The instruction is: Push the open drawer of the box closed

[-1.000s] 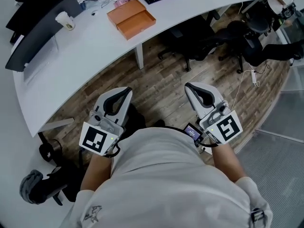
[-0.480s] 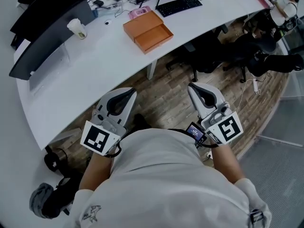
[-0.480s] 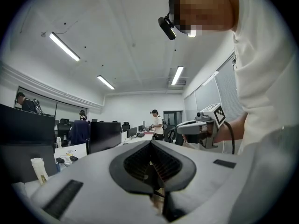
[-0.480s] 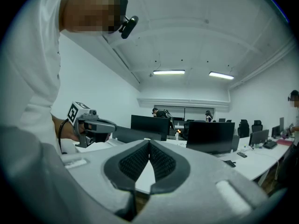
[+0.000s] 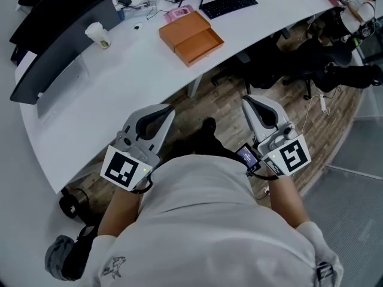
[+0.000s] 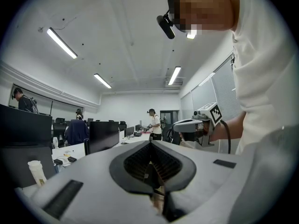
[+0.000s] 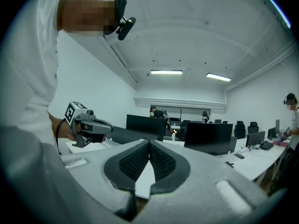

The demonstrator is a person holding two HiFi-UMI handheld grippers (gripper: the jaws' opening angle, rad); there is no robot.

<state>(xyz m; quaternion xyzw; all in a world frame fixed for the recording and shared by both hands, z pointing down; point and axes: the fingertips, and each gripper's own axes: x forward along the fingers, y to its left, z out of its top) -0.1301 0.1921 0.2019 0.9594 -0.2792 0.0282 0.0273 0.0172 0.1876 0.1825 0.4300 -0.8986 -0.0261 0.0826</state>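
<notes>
I am finding no legible word, brand or number in any view. I am seeing only coded black-and-white squares on the left marker cube (image 5: 125,170) and right marker cube (image 5: 291,156), and an unreadable shirt emblem (image 5: 114,268), lower left.

free: bare desk (image 5: 119,85) before box (image 5: 182,30) | obstacles: cup (image 5: 98,35) left, keyboard (image 5: 230,3) behind

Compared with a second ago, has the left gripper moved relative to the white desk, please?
Yes. The left gripper has come forward toward the white desk; the wooden floor showing between its tip and the desk edge has narrowed.
</notes>
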